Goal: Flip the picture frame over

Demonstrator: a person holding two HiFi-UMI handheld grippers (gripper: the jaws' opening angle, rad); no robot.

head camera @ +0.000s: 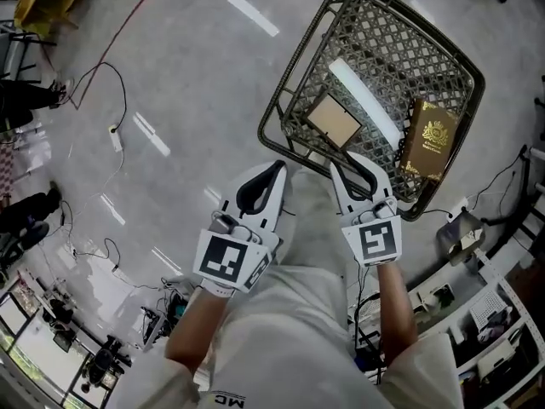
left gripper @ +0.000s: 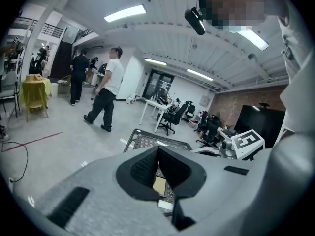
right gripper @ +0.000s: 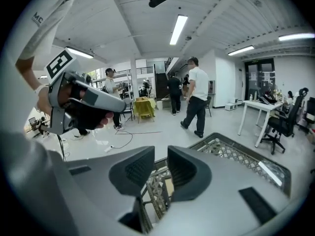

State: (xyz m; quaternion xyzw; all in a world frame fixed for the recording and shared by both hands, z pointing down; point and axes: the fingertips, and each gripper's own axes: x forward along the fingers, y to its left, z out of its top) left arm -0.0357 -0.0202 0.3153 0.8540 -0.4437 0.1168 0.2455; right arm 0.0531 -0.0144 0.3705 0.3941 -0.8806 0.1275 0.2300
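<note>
The picture frame [head camera: 334, 119] is a small tan rectangle with a dark border, lying flat on the lattice floor of a dark wire basket [head camera: 295, 66]. Both grippers hover just short of the basket's near rim. My left gripper [head camera: 279, 167] is shut with its tips touching, nothing between them. In the left gripper view, a tan patch of the frame [left gripper: 159, 185] shows through the hollow behind the left gripper's [left gripper: 158, 150] joined tips. My right gripper [head camera: 347, 162] is open by a narrow gap and empty; in its own view the right gripper [right gripper: 161, 154] points at the basket's rim [right gripper: 156, 183].
A brown book with a gold crest [head camera: 430, 139] lies in the basket to the right of the frame. Cables [head camera: 111, 83] trail over the grey floor at left. Desks and shelving [head camera: 477, 288] stand at lower right. People [right gripper: 197, 97] walk in the background.
</note>
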